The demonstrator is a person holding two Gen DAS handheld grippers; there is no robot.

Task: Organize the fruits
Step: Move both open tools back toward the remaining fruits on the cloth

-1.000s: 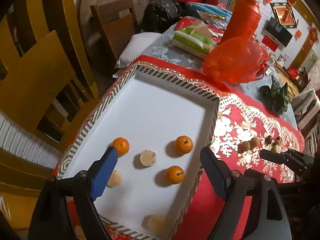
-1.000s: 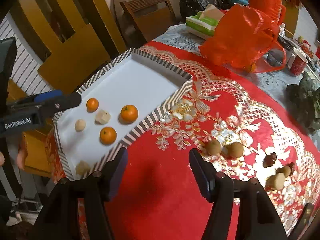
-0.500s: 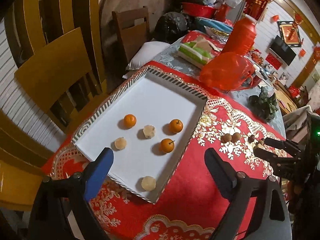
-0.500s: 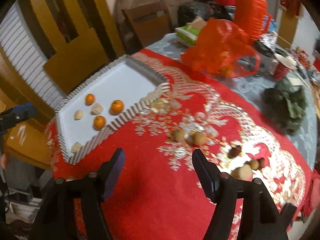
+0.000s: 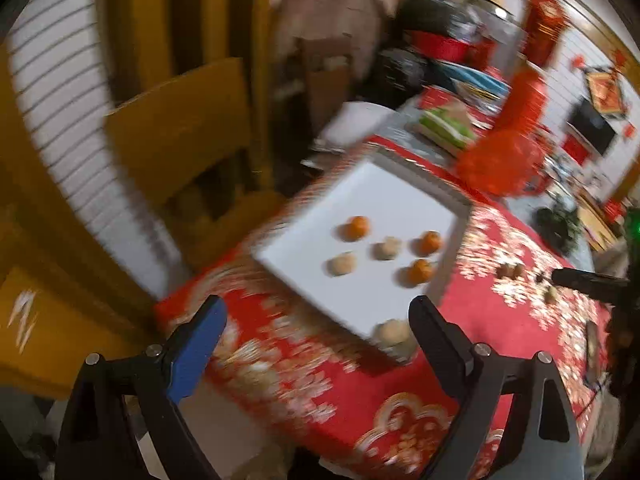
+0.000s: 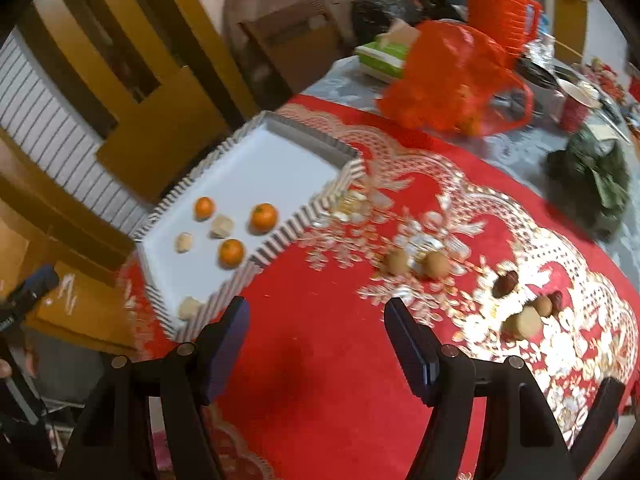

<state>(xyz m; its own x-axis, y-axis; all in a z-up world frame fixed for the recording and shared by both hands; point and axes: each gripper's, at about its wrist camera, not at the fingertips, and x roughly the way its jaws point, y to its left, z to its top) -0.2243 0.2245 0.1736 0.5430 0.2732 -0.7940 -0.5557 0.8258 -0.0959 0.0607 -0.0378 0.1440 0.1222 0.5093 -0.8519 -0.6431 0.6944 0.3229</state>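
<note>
A white tray with a striped rim holds three oranges and three pale peeled fruits. On the red cloth to its right lie two brown round fruits, dark red dates and pale round fruits. My left gripper is open and empty, held back above the table's near corner. My right gripper is open and empty above bare red cloth, in front of the loose fruits.
An orange plastic bag and a green tissue pack sit behind the tray. A dark leafy bundle lies at the right. Yellow wooden chairs stand left of the table. The left wrist view is blurred.
Both grippers have pulled back and up from the tray, so the table looks smaller. The left view swung left toward the chairs. Both stay open and empty.
</note>
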